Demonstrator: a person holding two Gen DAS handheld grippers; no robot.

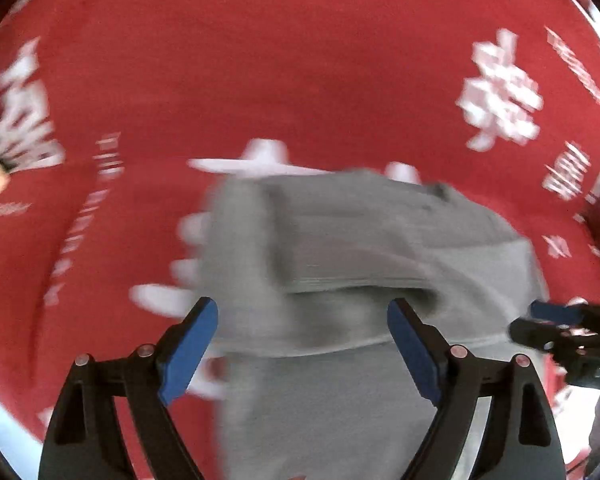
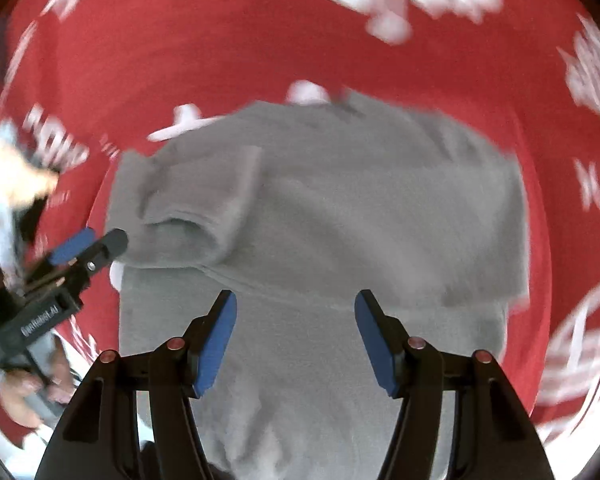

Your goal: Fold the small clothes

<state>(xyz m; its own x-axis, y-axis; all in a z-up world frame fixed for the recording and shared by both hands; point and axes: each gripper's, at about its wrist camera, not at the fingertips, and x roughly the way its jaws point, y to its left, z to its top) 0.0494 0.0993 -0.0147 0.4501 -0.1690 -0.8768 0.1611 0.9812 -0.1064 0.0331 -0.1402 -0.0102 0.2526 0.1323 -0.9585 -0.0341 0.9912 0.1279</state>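
A small grey T-shirt [image 1: 380, 240] lies on the red cloth, with one sleeve [image 2: 188, 208] folded inward over its body. The picture is blurred. My left gripper [image 1: 302, 320] hangs over the shirt's near part, open, with no fabric between its blue pads. It also shows at the left of the right wrist view as the left gripper [image 2: 96, 244], beside the folded sleeve. My right gripper [image 2: 296, 304] is open above the middle of the shirt [image 2: 340, 220] and holds nothing. Its tip, the right gripper [image 1: 552, 318], shows at the shirt's right edge in the left wrist view.
A red cloth with white print [image 1: 260, 80] covers the whole surface under the shirt and runs out on all sides [image 2: 180, 40]. A person's hand [image 2: 24, 396] grips the left tool's handle at the lower left.
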